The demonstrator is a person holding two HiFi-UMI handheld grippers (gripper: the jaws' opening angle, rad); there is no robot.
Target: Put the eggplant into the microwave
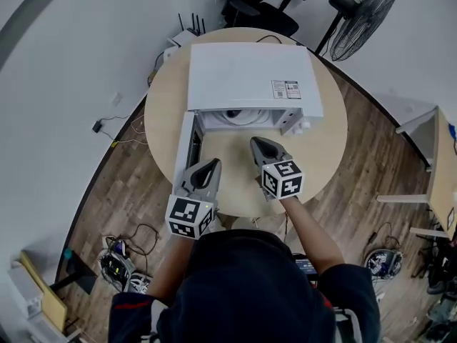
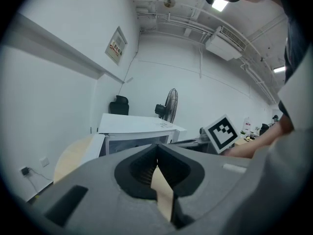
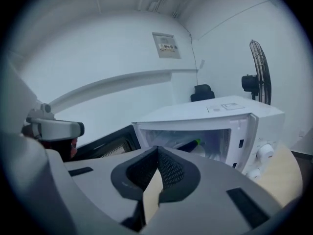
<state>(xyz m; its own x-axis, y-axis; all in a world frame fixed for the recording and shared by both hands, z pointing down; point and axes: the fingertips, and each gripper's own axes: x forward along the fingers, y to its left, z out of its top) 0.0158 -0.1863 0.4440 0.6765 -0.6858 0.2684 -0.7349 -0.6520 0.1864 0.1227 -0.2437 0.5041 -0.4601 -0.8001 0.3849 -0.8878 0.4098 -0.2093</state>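
Observation:
The white microwave (image 1: 250, 73) stands at the back of the round wooden table (image 1: 328, 156), its door (image 1: 184, 152) swung open to the left. In the right gripper view the eggplant (image 3: 188, 145), dark purple with a green stem end, lies inside the microwave (image 3: 210, 114). My left gripper (image 1: 215, 163) hovers in front of the open door, jaws shut and empty (image 2: 157, 147). My right gripper (image 1: 254, 141) hangs just before the cavity opening, also shut with nothing between its jaws (image 3: 157, 148). Its marker cube (image 2: 222, 133) shows in the left gripper view.
A standing fan (image 1: 364, 16) and a black office chair (image 1: 257, 2) are behind the table. A router (image 1: 187, 34) sits at the table's far left edge. Cables and a power strip (image 1: 121, 263) lie on the wooden floor. Another table (image 1: 443, 170) stands at the right.

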